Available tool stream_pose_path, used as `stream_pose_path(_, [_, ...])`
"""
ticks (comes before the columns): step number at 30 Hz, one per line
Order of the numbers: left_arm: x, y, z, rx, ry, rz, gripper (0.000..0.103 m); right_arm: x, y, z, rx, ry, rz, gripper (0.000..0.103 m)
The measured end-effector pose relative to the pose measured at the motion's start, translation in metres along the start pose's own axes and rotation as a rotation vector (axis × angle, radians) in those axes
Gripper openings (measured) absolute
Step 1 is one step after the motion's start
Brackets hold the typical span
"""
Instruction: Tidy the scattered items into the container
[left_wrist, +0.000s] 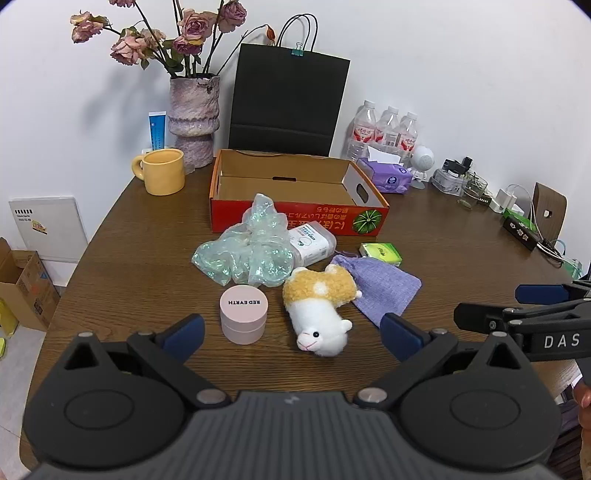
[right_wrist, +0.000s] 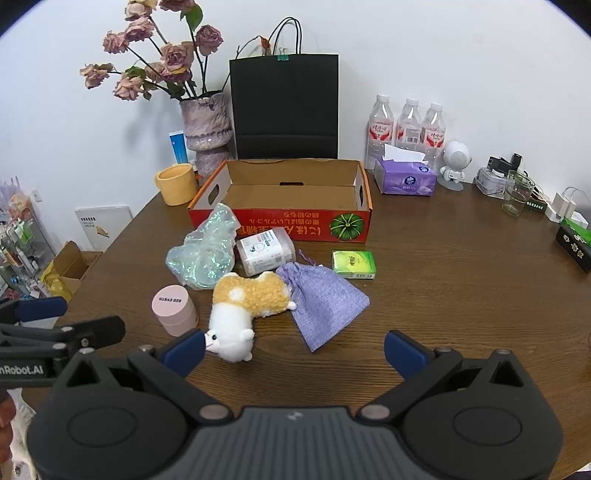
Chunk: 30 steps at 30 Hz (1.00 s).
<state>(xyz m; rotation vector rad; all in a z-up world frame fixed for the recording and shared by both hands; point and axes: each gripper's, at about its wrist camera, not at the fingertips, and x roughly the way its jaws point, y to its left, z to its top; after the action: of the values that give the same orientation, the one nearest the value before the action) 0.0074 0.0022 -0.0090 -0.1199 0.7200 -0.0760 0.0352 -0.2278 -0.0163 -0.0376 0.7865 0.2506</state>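
I see a brown wooden table (left_wrist: 122, 236) against a white wall (right_wrist: 461, 55). The scattered items, among them a plush toy (left_wrist: 317, 306), lie before the empty cardboard box (right_wrist: 284, 199). My left gripper (left_wrist: 291, 332) and right gripper (right_wrist: 293, 349) both gape, released.

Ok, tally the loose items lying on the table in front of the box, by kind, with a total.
Plush toy: 1
Pink jar: 1
Purple drawstring pouch: 1
Green packet: 1
Clear plastic tub: 1
Iridescent wrap: 1
Total: 6, none yet inside the cardboard box.
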Motion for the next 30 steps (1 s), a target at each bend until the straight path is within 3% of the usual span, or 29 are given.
stream_pose_path(30, [0.0068, 0.002, -0.0002, -0.014, 0.015, 0.005, 0.103, 0.01, -0.0016, -0.0007, 0.007, 0.021, 0.006, 0.103])
